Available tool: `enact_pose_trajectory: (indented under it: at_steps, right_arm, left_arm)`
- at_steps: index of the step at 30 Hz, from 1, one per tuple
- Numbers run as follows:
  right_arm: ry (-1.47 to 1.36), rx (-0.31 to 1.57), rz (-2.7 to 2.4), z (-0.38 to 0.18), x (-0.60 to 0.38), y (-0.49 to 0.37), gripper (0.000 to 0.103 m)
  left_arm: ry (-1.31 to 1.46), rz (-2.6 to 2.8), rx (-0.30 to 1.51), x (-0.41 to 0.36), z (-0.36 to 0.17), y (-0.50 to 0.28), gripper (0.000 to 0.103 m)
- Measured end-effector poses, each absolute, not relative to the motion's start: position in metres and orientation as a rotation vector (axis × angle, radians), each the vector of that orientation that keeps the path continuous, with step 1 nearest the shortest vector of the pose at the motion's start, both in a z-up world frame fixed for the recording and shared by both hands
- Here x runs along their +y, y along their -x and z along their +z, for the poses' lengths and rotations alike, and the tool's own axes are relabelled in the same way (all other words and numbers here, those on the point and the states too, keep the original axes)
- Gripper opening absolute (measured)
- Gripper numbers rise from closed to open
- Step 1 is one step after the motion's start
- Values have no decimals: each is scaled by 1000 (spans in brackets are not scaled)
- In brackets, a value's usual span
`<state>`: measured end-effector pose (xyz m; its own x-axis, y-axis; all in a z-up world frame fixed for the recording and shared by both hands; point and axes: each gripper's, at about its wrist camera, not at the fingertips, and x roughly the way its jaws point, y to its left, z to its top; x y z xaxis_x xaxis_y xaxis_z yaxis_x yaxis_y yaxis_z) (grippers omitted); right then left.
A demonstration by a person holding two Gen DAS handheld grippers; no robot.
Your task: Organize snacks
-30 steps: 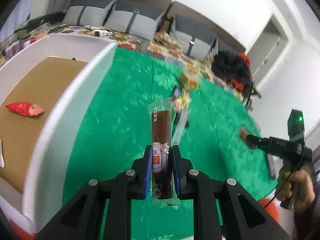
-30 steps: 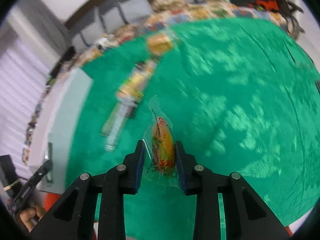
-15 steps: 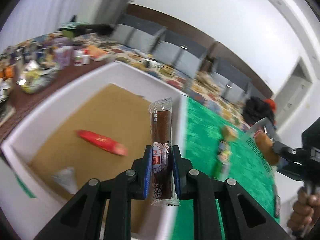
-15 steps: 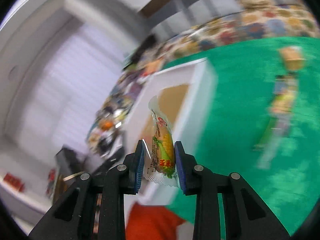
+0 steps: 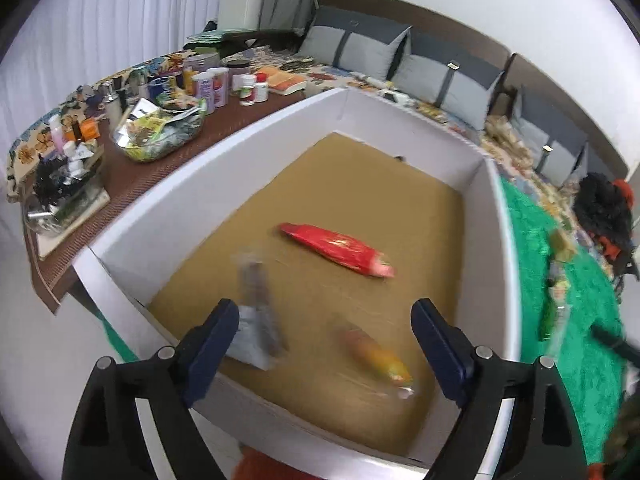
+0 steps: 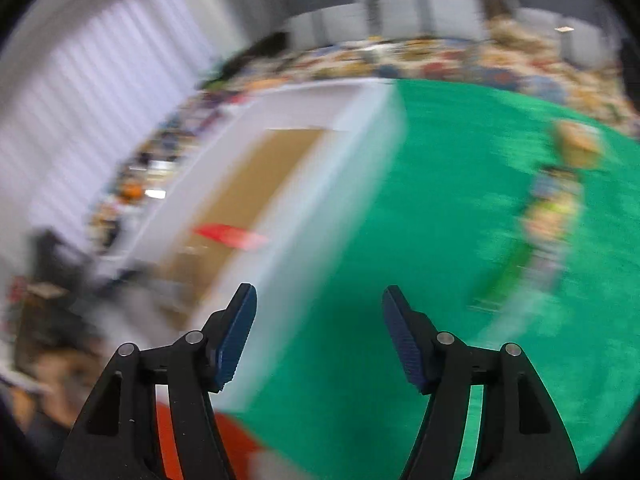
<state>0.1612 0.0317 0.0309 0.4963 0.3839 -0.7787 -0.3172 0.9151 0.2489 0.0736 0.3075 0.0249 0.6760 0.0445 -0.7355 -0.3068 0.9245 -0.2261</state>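
Through the left wrist view we look straight down into the white box (image 5: pixel 280 128) with its brown cardboard floor, and we can count what lies there: a blurred brown snack stick in clear wrap (image 5: pixel 260 312) near the left corner, a red packet (image 5: pixel 340 250) in the middle, and a blurred yellow-orange corn snack (image 5: pixel 378 354) toward the near right. Behind the box a brown worktop (image 5: pixel 132 176) carries bottles, jars and a clear bowl of clutter, with grey cushions (image 5: pixel 352 50) along the wall. The right wrist view is heavily smeared and shows the box (image 6: pixel 320 184) only from its side, with just the red packet (image 6: pixel 230 236) visible inside; it gives us far more of the green cloth (image 6: pixel 400 280) and a row of loose snacks (image 6: pixel 552 216) on it, too blurred to name. Our left gripper (image 5: pixel 324 350) hangs over the box with its jaws wide and opening, nothing pressed between the pads. Our right gripper (image 6: pixel 318 338) sits over the box's edge and the green cloth, jaws also opening, with nothing between them.
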Motion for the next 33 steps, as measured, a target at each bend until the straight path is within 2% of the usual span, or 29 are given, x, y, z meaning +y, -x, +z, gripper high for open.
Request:
enact_pose_trajectory:
  at_steps: [5,7,9,14,17,23,28,33]
  right_arm:
    - [18,950,61,-34,-112,-119,69]
    - [36,931,-37,-47,-158,-99,69]
    - [37,896,-108,-55,-194,-78,69]
    - [-45,869,-169,-60,-236,-67,69]
    - [-37,827,-177,-53,-238,-76,69]
    - [-55,867,-159,-62,-237,-71,69]
    - [-141,883,-190,-64,-257,-73,69]
    - [-154,877,-194,-64,-260,-75,74]
  left_arm:
    - [338,32,741,232,52,-59,88]
    - [301,-46,738,190,58,-58,91]
    - [263,-117,754,150,58,-61,100]
    - [110,-208,883,46,13,-92,101]
    - [60,-183,920,14,-20,-114,101]
    - [-31,-63,987,13,-74,-159,101]
    - [-57,-42,964,16,-77,-173,102]
    - [-10,-33,950,23,-79,-173,103]
